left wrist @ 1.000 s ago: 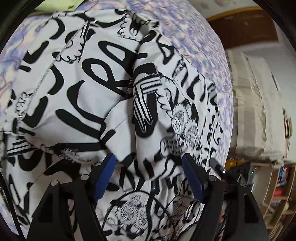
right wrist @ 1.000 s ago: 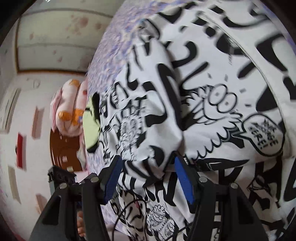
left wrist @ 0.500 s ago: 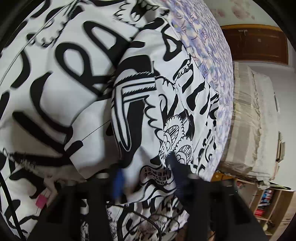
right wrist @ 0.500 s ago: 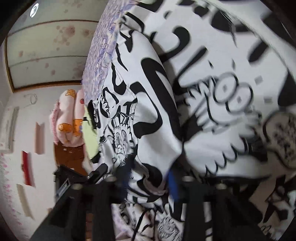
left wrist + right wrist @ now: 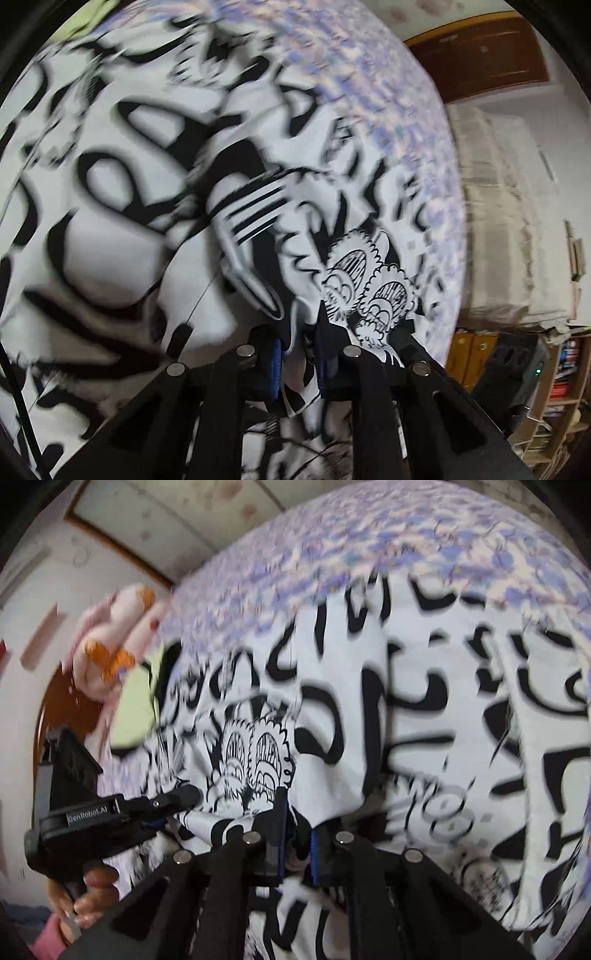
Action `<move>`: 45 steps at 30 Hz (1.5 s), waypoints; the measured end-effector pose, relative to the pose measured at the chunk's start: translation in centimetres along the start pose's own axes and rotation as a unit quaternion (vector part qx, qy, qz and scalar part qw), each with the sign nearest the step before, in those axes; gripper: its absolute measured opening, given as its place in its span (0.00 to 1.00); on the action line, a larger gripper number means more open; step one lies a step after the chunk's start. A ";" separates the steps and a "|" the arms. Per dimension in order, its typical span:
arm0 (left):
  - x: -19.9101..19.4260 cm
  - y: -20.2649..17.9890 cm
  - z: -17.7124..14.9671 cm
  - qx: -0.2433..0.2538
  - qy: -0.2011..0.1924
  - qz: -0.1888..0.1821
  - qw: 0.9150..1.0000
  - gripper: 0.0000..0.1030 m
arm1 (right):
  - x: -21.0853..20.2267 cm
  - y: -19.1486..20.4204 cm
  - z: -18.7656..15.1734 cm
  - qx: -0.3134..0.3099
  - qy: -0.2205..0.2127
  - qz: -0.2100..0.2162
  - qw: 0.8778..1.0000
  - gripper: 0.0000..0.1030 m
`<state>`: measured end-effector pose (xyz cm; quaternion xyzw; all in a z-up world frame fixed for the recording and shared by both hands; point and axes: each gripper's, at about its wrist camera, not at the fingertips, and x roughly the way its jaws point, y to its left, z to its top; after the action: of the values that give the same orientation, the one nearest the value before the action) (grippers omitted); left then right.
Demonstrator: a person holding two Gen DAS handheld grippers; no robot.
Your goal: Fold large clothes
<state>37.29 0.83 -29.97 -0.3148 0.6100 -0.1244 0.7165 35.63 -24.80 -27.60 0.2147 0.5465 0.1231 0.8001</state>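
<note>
A large white garment (image 5: 122,229) printed with black letters and cartoons lies spread over a bed with a purple flowered sheet (image 5: 369,74). My left gripper (image 5: 300,332) is closing its jaws on a raised fold of the garment near the bed's edge, and its blue pads pinch the cloth. In the right wrist view the same garment (image 5: 424,720) fills the frame. My right gripper (image 5: 297,830) is also closing, with a fold of the cloth pressed between its pads. The left gripper (image 5: 184,797) shows there too, just to the left, held by a hand (image 5: 92,890).
A pink and orange plush toy (image 5: 114,635) and a yellow-green cloth (image 5: 136,701) lie at the bed's far left. Beside the bed stand a beige covered stack (image 5: 509,221), a bookshelf (image 5: 554,387) and a brown door (image 5: 480,55).
Both grippers went from wide open around folds of the garment to pinched on them. The right wrist view has rolled and pulled back, so more of the bed sheet shows.
</note>
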 end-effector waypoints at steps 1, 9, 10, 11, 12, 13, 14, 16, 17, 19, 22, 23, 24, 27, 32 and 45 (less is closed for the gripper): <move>0.1 0.9 -0.5 -0.005 0.005 0.009 1.000 0.12 | 0.5 0.4 -0.6 0.000 0.008 -0.003 1.000 0.09; 1.3 4.1 -2.1 -0.004 0.013 0.049 0.999 0.15 | 3.5 -0.6 -5.2 0.045 0.028 -0.026 0.998 0.10; 1.5 3.8 -2.1 0.001 0.013 0.058 0.998 0.15 | 3.7 -0.3 -5.1 0.036 0.028 -0.036 0.998 0.10; 1.4 3.7 -2.2 0.006 0.013 0.066 0.998 0.15 | 3.7 0.0 -5.1 0.026 0.029 -0.045 0.998 0.10; 1.2 3.5 -2.2 0.010 0.011 0.070 0.997 0.16 | 3.6 0.4 -5.0 0.020 0.029 -0.052 0.998 0.12; 0.8 2.9 -2.2 0.017 0.006 0.078 0.997 0.19 | 3.5 0.9 -4.8 0.015 0.028 -0.055 0.998 0.14; 0.4 2.5 -2.2 0.023 -0.002 0.085 0.996 0.22 | 3.1 1.2 -4.7 0.011 0.025 -0.061 0.998 0.16; -1.2 2.0 -2.3 0.036 -0.024 0.098 0.994 0.27 | 2.2 1.6 -4.4 0.007 0.020 -0.078 0.997 0.26; -1.9 1.7 -2.3 0.042 -0.035 0.106 0.993 0.32 | 1.3 1.7 -4.4 0.007 0.012 -0.082 0.997 0.27; -3.6 1.0 -2.3 0.056 -0.057 0.123 0.989 0.35 | -0.2 1.7 -4.2 0.003 -0.002 -0.085 0.996 0.31; -6.2 -0.5 -1.9 0.088 -0.100 0.150 0.980 0.36 | -1.8 2.1 -3.6 -0.026 -0.025 -0.114 0.993 0.31; -6.9 -1.1 -1.5 0.099 -0.115 0.151 0.977 0.40 | -2.4 2.6 -3.2 -0.047 -0.039 -0.128 0.990 0.31; -7.6 -1.2 -1.2 0.109 -0.124 0.148 0.975 0.41 | -2.9 3.0 -2.7 -0.065 -0.053 -0.134 0.987 0.31; -7.8 -2.5 0.5 0.146 -0.130 0.127 0.973 0.41 | -3.5 3.3 -1.3 -0.098 -0.099 -0.133 0.981 0.31; -3.8 -4.2 3.5 0.173 -0.109 0.115 0.972 0.20 | -0.3 4.1 1.6 -0.120 -0.120 -0.084 0.982 0.27; 5.0 -5.4 12.8 0.157 -0.115 0.153 0.969 0.08 | 8.0 0.8 12.8 -0.064 -0.156 -0.071 0.983 0.00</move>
<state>51.72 -2.28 -29.93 -0.1138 0.5368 -0.0708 0.8330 50.53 -23.36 -29.79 0.1408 0.4199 0.0660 0.8942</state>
